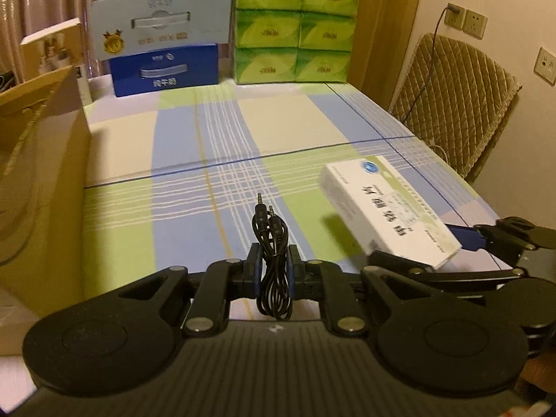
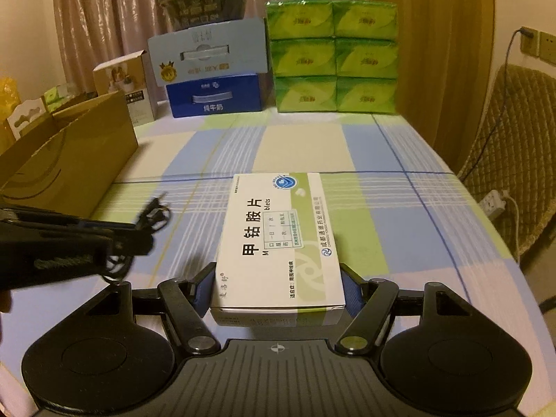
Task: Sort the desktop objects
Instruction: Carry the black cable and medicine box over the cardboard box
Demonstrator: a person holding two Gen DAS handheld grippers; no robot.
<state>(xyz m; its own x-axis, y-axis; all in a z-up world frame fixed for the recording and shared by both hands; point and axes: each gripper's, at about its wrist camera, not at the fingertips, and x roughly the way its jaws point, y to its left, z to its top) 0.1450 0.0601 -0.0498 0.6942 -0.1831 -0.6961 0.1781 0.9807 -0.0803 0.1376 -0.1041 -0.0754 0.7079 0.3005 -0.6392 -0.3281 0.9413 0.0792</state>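
My left gripper (image 1: 274, 260) is shut on a coiled black audio cable (image 1: 272, 243), held above the checked tablecloth; its two jack plugs point forward. My right gripper (image 2: 278, 288) is shut on a white and green medicine box (image 2: 278, 239), gripped at its near end and held level above the table. In the left wrist view the medicine box (image 1: 392, 208) and right gripper (image 1: 451, 243) are at the right. In the right wrist view the left gripper (image 2: 139, 239) with the cable (image 2: 153, 212) is at the left.
An open cardboard box (image 2: 76, 153) stands along the table's left side, also in the left wrist view (image 1: 41, 187). At the back stand blue milk cartons (image 2: 212, 97), stacked green tissue packs (image 2: 333, 59) and a small carton (image 2: 128, 83). A padded chair (image 1: 462, 104) is at the right.
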